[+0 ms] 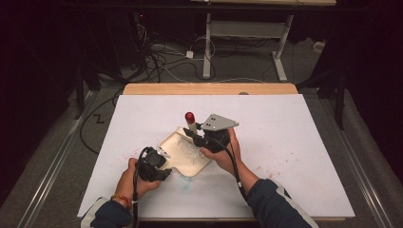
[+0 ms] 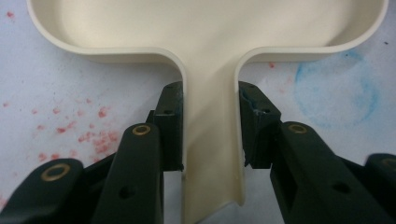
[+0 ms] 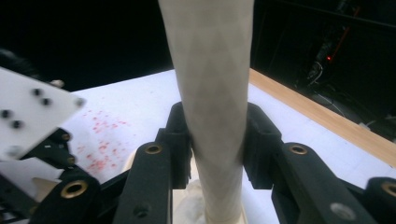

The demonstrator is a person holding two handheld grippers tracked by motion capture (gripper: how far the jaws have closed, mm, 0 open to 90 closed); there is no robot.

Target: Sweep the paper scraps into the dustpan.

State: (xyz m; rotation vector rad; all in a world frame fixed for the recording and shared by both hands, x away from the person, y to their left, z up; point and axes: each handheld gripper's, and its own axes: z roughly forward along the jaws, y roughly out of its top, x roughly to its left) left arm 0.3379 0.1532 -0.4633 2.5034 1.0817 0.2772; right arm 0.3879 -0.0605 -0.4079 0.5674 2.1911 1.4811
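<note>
From the high view we see a table [image 1: 142, 114] covered with a white sheet, faintly speckled with red and with a pale blue smudge near its front edge. A cream tray [image 1: 177, 142] with a short handle lies near the middle of the sheet, its handle pointing toward the person's left hand [image 1: 128, 178]. The left tongs [image 1: 159, 156] meet that handle at the tray's near-left corner. The right hand [image 1: 223, 154] holds the right tongs [image 1: 192, 133], topped by a grey three-cornered plate, over the tray's far side; they clasp an upright white stick [image 1: 192, 125] with a red cap [image 1: 189, 116]. Some crumpled clear or whitish material lies inside the tray, too small for us to name.

In the left gripper view we look straight along the left tongs [image 2: 210, 126]: the two black jaws stand on either side of the tray's handle [image 2: 210, 140], pressed against its walls, so they are closed on it. The tray's bowl [image 2: 205, 23] spreads across the top. Red specks [image 2: 93, 135] lie on the sheet at one side, a blue ring-shaped stain [image 2: 336, 93] at the other.

In the right gripper view the right tongs [image 3: 217, 144] are clamped on the white stick [image 3: 215, 93], which rises upright between the jaws and has a faint faceted pattern. Beyond it we see the white sheet, red specks [image 3: 102, 126], the table's wooden edge [image 3: 327, 116] and, at one side, the grey plate [image 3: 32, 116].
</note>
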